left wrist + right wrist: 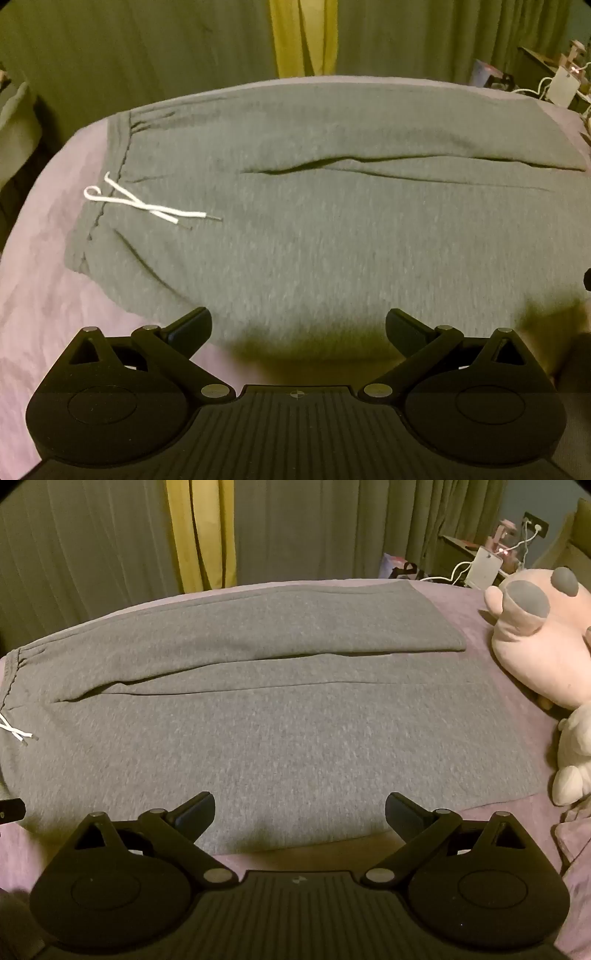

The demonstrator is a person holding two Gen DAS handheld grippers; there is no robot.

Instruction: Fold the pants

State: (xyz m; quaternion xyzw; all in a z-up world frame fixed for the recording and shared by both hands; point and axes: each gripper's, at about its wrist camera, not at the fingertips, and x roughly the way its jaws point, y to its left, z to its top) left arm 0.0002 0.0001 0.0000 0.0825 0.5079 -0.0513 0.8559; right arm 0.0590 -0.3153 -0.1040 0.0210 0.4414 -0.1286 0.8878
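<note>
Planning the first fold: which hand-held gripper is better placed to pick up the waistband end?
Left. The left hand-held gripper, open, hovers near the grey sweatpants' white drawstring; the right hand-held gripper faces mid-leg.

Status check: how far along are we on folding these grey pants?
Done: the grey pants lie flat on the purple bedspread, legs side by side, drawstring on top near the waistband. No fold shows yet. In hand: nothing; the left hand-held gripper and right hand-held gripper are both open near the pants' near edge. Left: grasp that edge, fold one leg over the other, then fold lengthwise.
</note>
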